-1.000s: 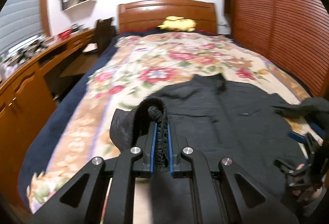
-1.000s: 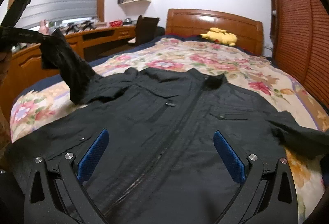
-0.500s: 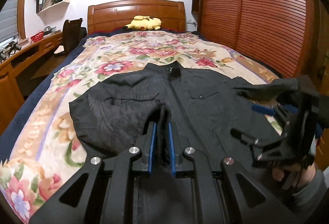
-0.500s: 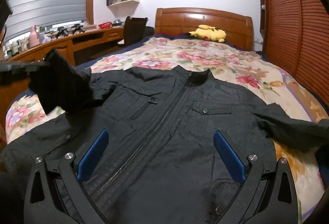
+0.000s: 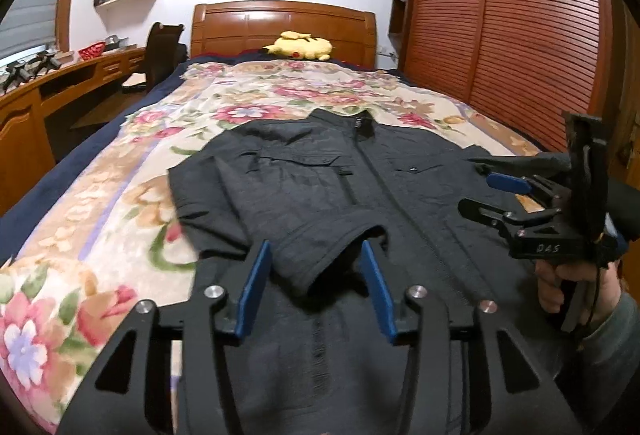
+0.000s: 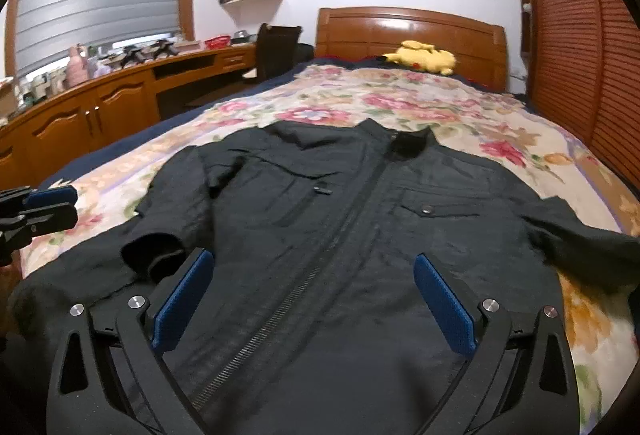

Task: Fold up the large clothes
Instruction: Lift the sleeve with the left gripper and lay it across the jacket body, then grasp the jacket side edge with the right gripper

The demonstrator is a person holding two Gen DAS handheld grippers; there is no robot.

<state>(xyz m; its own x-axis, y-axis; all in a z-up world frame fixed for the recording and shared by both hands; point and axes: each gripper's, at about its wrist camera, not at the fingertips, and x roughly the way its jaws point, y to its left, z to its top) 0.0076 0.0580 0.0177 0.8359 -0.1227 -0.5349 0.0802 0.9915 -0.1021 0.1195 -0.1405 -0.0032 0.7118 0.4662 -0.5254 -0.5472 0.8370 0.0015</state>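
A black zip-front jacket lies face up on the floral bedspread. Its left sleeve is folded across the front, and the cuff rests on the jacket between the blue pads of my left gripper. Those jaws are opening and the pads stand clear of the cuff. The same cuff lies beside my right gripper's left pad. My right gripper hovers open over the jacket's lower front, with nothing gripped. The other sleeve stretches out to the right. A hand holds the right gripper.
A yellow plush toy lies by the wooden headboard. A long wooden desk and a dark chair run along the left of the bed. Louvred wardrobe doors stand close on the right.
My left gripper carried the sleeve in over the jacket front and down, then opened and let the cuff go. The right gripper stayed nearly still and open.
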